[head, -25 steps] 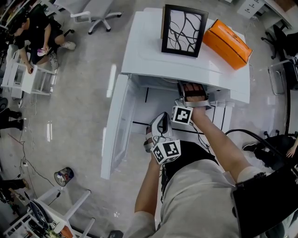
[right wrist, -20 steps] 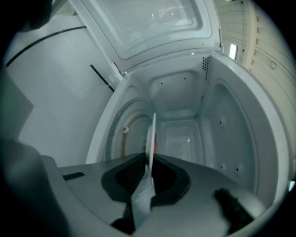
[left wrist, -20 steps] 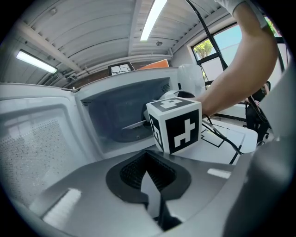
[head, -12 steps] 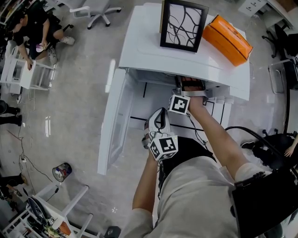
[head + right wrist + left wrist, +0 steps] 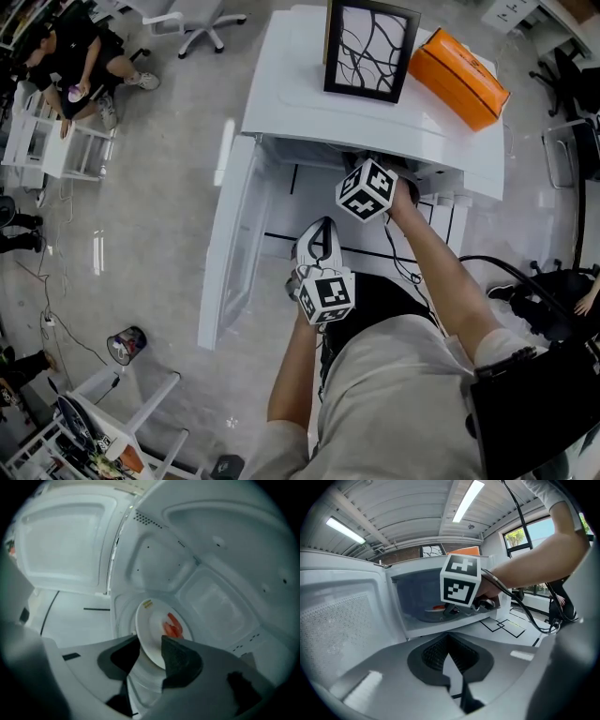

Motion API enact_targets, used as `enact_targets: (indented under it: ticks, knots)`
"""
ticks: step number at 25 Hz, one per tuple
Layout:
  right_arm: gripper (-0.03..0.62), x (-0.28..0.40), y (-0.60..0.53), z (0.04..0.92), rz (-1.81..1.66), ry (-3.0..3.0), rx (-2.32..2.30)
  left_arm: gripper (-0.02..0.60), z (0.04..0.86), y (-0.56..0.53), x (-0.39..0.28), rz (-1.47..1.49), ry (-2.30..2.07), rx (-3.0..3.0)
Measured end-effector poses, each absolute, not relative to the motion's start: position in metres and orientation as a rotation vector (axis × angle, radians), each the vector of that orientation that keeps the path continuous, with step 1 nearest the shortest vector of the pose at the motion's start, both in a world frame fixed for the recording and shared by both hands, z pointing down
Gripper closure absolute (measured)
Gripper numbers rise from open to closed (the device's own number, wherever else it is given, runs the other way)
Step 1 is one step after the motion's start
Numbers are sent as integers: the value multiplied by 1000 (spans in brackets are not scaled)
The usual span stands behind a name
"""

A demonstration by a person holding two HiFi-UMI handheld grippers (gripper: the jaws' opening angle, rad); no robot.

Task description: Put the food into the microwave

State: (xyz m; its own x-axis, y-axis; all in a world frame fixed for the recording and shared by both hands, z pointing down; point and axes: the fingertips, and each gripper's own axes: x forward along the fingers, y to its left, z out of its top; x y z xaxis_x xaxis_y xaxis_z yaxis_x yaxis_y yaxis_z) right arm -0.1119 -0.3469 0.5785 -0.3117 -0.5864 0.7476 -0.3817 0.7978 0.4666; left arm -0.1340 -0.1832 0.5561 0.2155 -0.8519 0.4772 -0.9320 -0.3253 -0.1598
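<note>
Some of plate [image 5: 154, 620] between and behind right tool [image 5: 150, 641] jaws, just opening.

I see a black-framed picture of branching black lines on white [image 5: 366, 47] standing just beside an orange rectangular box [image 5: 459, 80]. At upper left, a seated person in dark clothes [image 5: 67, 58] is next to a white open-framed trolley [image 5: 33, 141], with a white wheeled office chair [image 5: 192, 19] nearby. A small round tin [image 5: 125, 349] lies on the glossy grey floor [image 5: 150, 234].
</note>
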Motion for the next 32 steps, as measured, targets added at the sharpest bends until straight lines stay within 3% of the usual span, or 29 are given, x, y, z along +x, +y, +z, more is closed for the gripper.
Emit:
enact_targets:
  ticks: [6, 21, 22, 24, 25, 32]
  knots:
    - [424, -119, -342, 566, -94, -2055, 710, 574, 556, -181, -137, 689, -1734, 2283]
    - [425, -120, -277, 527, -78, -2246, 792, 574, 542, -167, -134, 643, -1735, 2280]
    - [435, -118, -270, 524, -83, -2261, 806, 574, 541, -166, -131, 639, -1730, 2285]
    - [564, -113, -259, 517, -93, -2289, 842, 574, 538, -164, -126, 633, -1726, 2296]
    - [582, -111, -253, 514, -91, -2308, 849, 574, 537, -162, -124, 631, -1726, 2302]
    - [583, -96, -204, 496, -21, -2403, 843, 574, 517, -141, -109, 571, -1726, 2322]
